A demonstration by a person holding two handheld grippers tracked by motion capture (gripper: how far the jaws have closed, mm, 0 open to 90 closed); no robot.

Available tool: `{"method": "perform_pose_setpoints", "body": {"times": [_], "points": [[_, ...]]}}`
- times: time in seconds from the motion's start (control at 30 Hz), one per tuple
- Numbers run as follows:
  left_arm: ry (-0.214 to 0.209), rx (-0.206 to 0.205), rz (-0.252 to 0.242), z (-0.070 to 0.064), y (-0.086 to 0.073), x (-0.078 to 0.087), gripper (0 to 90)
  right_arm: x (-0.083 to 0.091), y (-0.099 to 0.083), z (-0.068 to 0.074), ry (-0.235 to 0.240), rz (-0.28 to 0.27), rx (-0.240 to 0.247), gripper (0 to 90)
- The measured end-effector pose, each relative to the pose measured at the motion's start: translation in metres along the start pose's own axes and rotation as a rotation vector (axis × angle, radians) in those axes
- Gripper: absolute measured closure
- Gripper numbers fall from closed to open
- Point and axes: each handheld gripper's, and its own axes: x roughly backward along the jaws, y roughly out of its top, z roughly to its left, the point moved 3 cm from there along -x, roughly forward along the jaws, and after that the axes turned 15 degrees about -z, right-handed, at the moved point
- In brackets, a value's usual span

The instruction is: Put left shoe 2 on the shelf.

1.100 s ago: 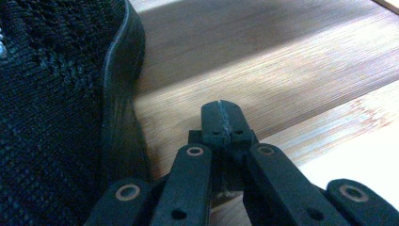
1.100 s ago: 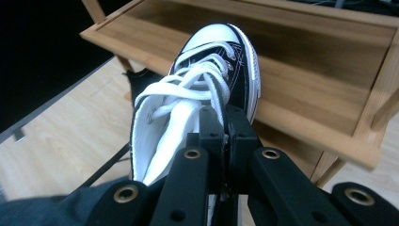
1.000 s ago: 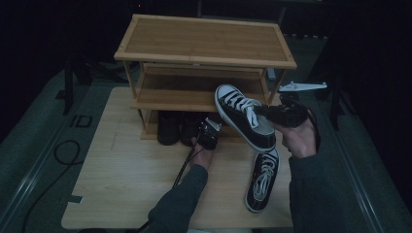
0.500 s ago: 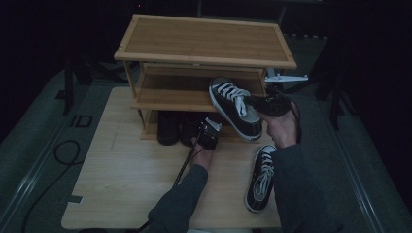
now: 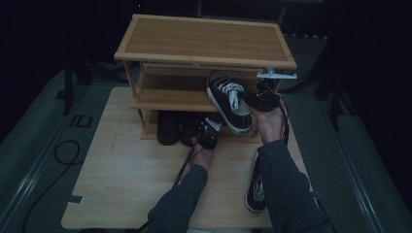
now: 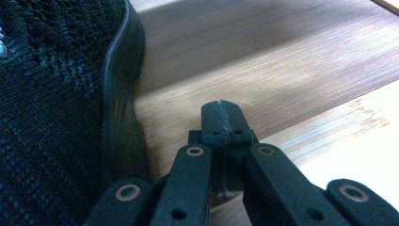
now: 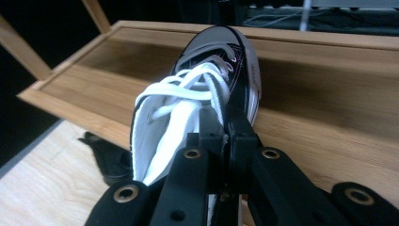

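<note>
The right gripper [image 5: 252, 98] is pinching the side wall of a black-and-white sneaker [image 5: 228, 99] beside its white laces [image 7: 188, 87], and the shoe is hanging tilted over the front edge of the middle shelf [image 5: 170, 94] of a wooden shoe rack [image 5: 204, 41]. In the right gripper view the sneaker's grey toe cap [image 7: 221, 40] is pointing into the shelf, with the jaws pressed tight on the shoe's collar.

The left gripper [image 5: 208, 136] is resting low in front of the rack's bottom tier, its jaws pressed together on nothing. In the left gripper view it is lying just beside the rubber edge of a black mesh shoe [image 6: 51, 108], though whether they touch cannot be told.

A pair of dark shoes [image 5: 175, 128] is sitting under the lowest shelf. The matching second sneaker [image 5: 255, 187] is lying on the wooden board [image 5: 121, 184], partly covered by the person's right sleeve [image 5: 291, 189].
</note>
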Motion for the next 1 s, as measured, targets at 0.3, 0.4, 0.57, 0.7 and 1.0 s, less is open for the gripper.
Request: {"method": "perform_pose_setpoints", "body": {"times": [0.3, 0.4, 0.57, 0.7, 1.0], "points": [[0.000, -0.001, -0.001, 0.000, 0.000, 0.000, 90.0, -0.006, 0.001, -0.011, 0.004, 0.064, -0.032, 84.9], [0.000, -0.001, -0.001, 0.000, 0.000, 0.000, 90.0, -0.006, 0.004, -0.010, -0.001, 0.066, -0.024, 79.8], [0.000, -0.002, -0.001, 0.000, 0.000, 0.000, 90.0, 0.000, 0.007, -0.008, 0.013, 0.053, -0.014, 78.2], [0.002, 0.001, -0.003, 0.000, 0.000, 0.000, 90.0, 0.005, 0.007, -0.004, 0.009, 0.046, 0.008, 77.9], [0.000, -0.002, -0.001, 0.000, 0.000, 0.000, 90.0, 0.022, 0.013, -0.002, 0.024, -0.005, 0.020, 77.5]]}}
